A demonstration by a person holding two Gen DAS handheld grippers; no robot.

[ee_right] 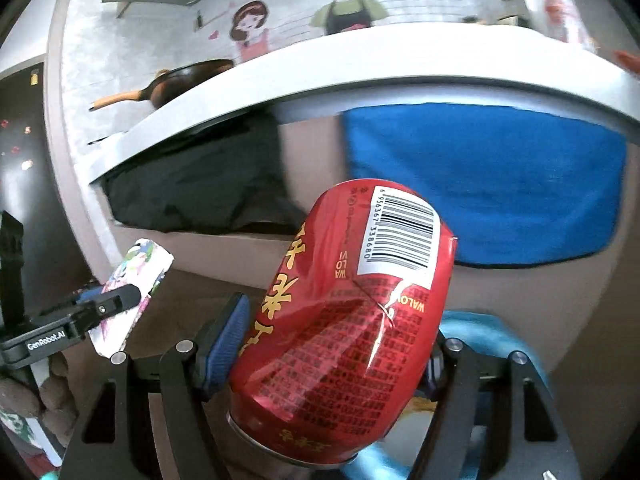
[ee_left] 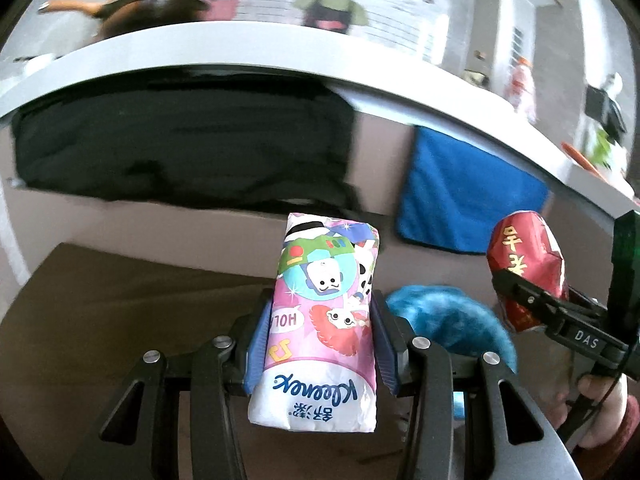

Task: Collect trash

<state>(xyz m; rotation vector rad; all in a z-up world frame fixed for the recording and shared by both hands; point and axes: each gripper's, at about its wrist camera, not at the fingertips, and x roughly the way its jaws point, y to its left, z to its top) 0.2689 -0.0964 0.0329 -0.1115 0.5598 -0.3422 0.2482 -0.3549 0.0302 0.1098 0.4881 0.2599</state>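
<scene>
My left gripper (ee_left: 320, 344) is shut on a tissue pack (ee_left: 322, 320) with pink cartoon print, its blue pads pressing both sides; the pack stands up between the fingers. In the right wrist view that same tissue pack (ee_right: 130, 300) shows at the left, clamped in the left gripper (ee_right: 116, 306). My right gripper (ee_right: 332, 344) is shut on a dented red drink can (ee_right: 344, 320) with a barcode label, held tilted. The red can (ee_left: 528, 268) and the right gripper (ee_left: 532, 300) also appear at the right of the left wrist view. Both are held in the air before a counter.
A white counter edge (ee_left: 240, 52) curves across ahead, with a black cloth (ee_left: 180, 148) and a blue towel (ee_left: 468, 196) hanging below it. A pan (ee_right: 188, 80) sits on the counter. Something fuzzy and blue (ee_left: 452, 320) lies below. A hand (ee_left: 600, 404) holds the right gripper.
</scene>
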